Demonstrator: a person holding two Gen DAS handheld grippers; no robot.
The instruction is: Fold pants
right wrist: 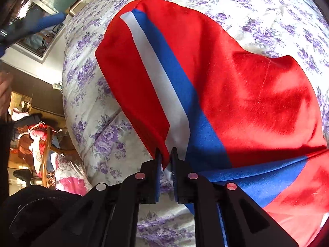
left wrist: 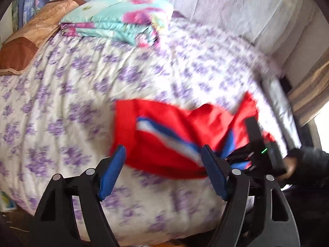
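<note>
Bed [left wrist: 61,103] with a white cover printed in purple flowers. A folded floral quilt [left wrist: 115,20] and a tan pillow [left wrist: 30,39] lie far ahead of the left gripper, near the headboard end.

Red pants [right wrist: 236,86] with a white and blue side stripe: spread on the cover, ahead of both grippers.

Left gripper [left wrist: 164,164]: jaws wide apart, nothing between its blue pads, the pants just beyond its fingertips.

Right gripper [right wrist: 166,154]: jaws nearly together, pinching the near edge of the pants at the stripe, with cloth visible between the pads.

A person's dark sleeve [left wrist: 308,164] sits behind the right gripper.
</note>
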